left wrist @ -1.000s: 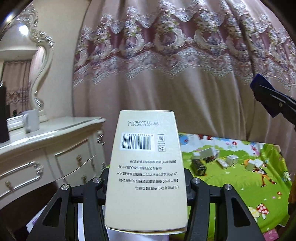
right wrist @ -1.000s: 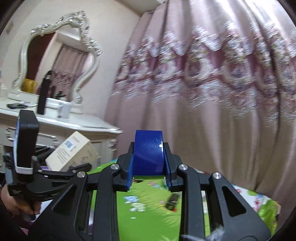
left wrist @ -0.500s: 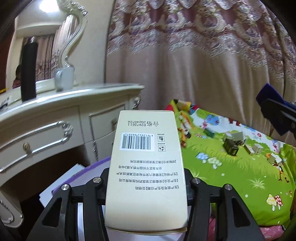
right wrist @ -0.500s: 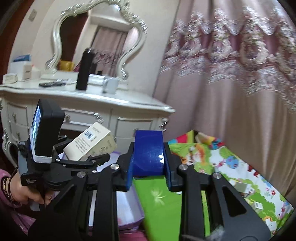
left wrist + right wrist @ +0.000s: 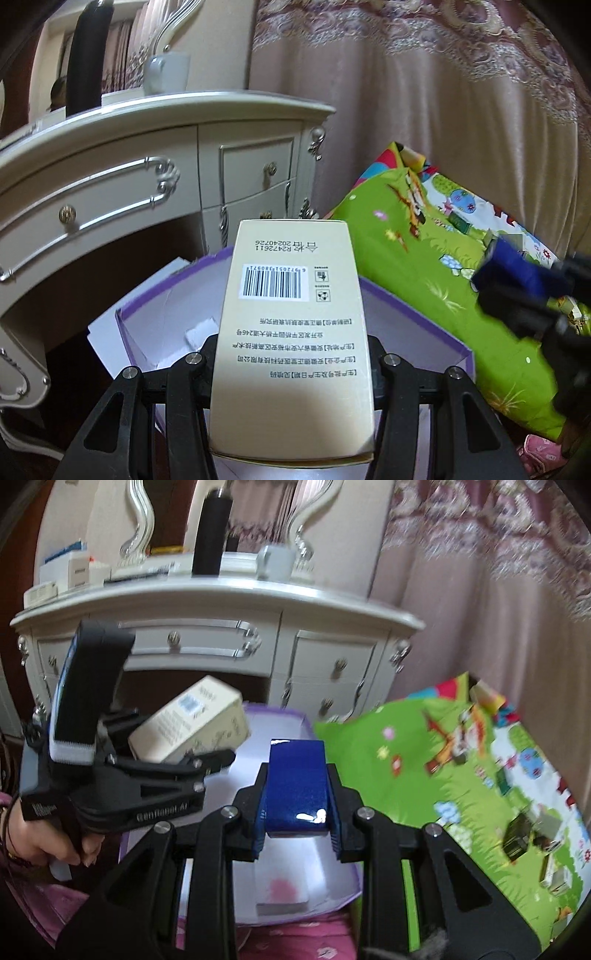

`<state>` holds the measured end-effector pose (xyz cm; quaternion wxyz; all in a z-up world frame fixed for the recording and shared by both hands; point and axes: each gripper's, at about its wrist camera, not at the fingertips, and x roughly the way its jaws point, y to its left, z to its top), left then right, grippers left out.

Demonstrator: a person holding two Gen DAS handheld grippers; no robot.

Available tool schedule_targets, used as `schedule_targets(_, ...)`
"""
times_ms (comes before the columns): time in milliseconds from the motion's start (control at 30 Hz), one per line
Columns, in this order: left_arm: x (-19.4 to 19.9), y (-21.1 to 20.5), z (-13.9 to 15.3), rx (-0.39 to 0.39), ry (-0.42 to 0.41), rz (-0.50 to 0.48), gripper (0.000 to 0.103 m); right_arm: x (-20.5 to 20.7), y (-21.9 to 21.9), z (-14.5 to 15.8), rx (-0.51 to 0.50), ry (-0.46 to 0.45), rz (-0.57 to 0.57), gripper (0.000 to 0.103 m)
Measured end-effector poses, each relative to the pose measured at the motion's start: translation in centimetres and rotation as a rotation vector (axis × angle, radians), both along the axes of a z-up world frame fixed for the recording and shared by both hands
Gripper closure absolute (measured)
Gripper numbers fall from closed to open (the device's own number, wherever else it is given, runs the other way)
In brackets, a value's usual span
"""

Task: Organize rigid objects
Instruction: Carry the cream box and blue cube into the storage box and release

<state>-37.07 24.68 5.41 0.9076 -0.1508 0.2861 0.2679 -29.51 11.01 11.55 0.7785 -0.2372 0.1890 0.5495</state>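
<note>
My left gripper [image 5: 291, 365] is shut on a cream carton with a barcode [image 5: 291, 314] and holds it above an open purple-edged box [image 5: 413, 317] with a white inside. The carton [image 5: 192, 720] and left gripper [image 5: 207, 764] also show in the right wrist view. My right gripper [image 5: 297, 805] is shut on a glossy blue box [image 5: 297, 786] and holds it over the same purple box [image 5: 280, 720]. The blue box [image 5: 517, 269] shows blurred at the right of the left wrist view.
A white dresser [image 5: 155, 177] with drawers stands behind the purple box, with a black bottle [image 5: 212, 531] and a mug [image 5: 275, 563] on top. A green cartoon play mat [image 5: 461, 775] lies to the right with several small boxes [image 5: 524, 834]. Pink curtains [image 5: 424, 110] hang behind.
Both grippers have swung left and tilted down with their boxes, from facing the curtain and mat to hanging over the purple box by the dresser.
</note>
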Motion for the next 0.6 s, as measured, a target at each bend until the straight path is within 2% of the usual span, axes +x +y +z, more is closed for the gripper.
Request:
schedule_targets(200, 0.0, 0.8, -1.4, -0.047, 0.036, 0.019, 0.051, -0.8, 0.9, -2.3, -0.063, 0.043, 0.052, 0.072)
schedule_targets(433, 0.2, 1.2, -1.7, -0.052, 0.075, 0.059, 0.049, -1.9, 1.3, -3.6, -0.108, 0.102, 0.134, 0.071)
schedule_targets(500, 0.2, 1.3, -1.4, -0.028, 0.098, 0.114, 0.030, -2.1, 1.4, -4.0, -0.129, 0.135, 0.169, 0.069)
schedule_targets(533, 0.2, 1.2, -1.1, -0.008, 0.107, 0.141, 0.011, -1.9, 1.4, -4.1, -0.136, 0.150, 0.171, 0.060)
schedule_targets(567, 0.2, 1.1, -0.8, 0.011, 0.103, 0.157, 0.006, -1.7, 1.3, -4.1, -0.137, 0.162, 0.161, 0.054)
schedule_targets(600, 0.1, 0.9, -0.4, 0.028, 0.091, 0.162, 0.005, -1.5, 0.9, -4.0, -0.129, 0.166, 0.149, 0.041)
